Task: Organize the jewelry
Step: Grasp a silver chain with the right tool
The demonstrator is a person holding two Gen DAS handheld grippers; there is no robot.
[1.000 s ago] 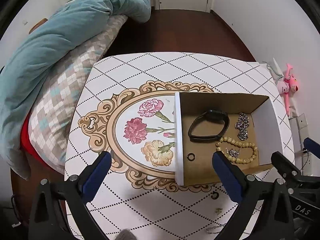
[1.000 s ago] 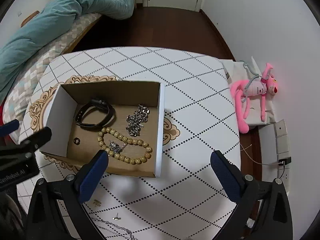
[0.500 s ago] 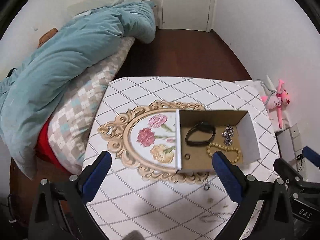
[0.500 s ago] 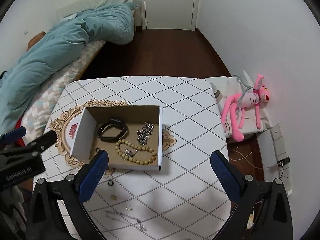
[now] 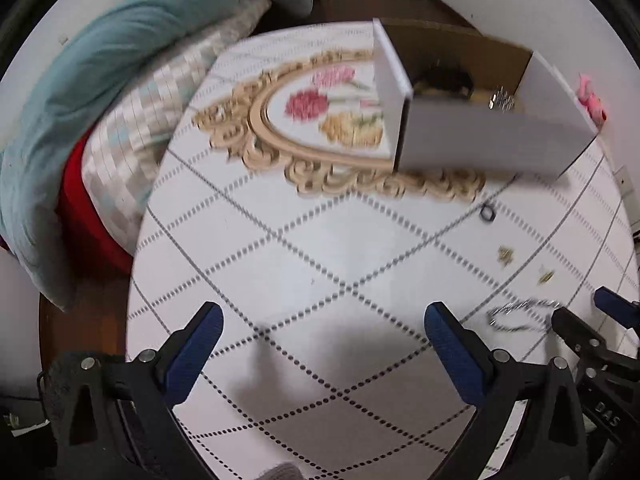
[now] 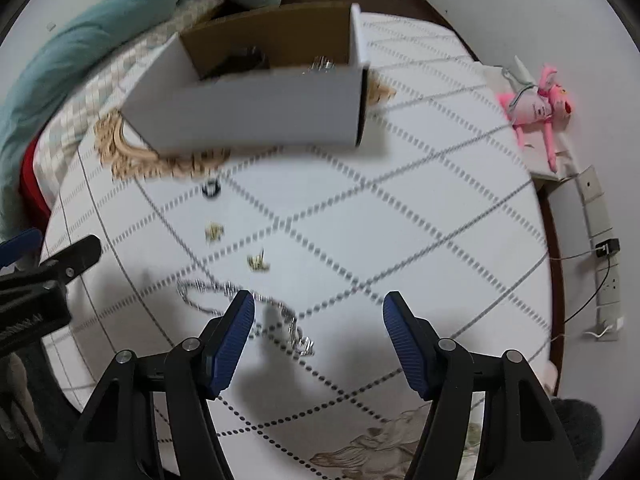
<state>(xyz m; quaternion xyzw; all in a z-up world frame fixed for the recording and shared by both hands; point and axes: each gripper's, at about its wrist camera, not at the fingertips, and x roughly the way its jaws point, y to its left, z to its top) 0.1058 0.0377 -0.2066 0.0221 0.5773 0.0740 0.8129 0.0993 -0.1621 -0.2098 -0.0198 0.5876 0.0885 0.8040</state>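
Right claw (image 6: 319, 334) is hanging low over the bench (image 6: 420, 208), jaws apart with nothing between them; they have just been narrowing. Left claw (image 5: 320, 344) is sitting wide apart, also empty, over bare tabletop.

Landmark = silver chain (image 6: 256, 308): thin, loose, kinked links lying slack on the bench, its knotted end just ahead of the right claw's left pad. In the left view the same chain (image 5: 520, 314) is lying beside the right claw's tip.

Just beyond the chain: two small gold pieces (image 6: 258, 262) and (image 6: 214, 232), probably earrings, too blurred to confirm. Further beyond: a small dark ring (image 6: 211, 189), round and flat. Furthest from the chain: the cardboard box (image 6: 256, 116), white outside, brown inside, open top, already holding a dark band and something metallic.

Risks, my read:
- Chain is sitting off to the left of the jaw gap, so closing here is likely pinching air or catching one link only.
- Slack links are prone to slipping off the ribbed blue pads and trailing or snagging when lifted.
- Bench surface looks smooth and glossy, so the pads could be pushing the chain along instead of trapping it.
- Frames are motion-blurred; exact contact is not readable.
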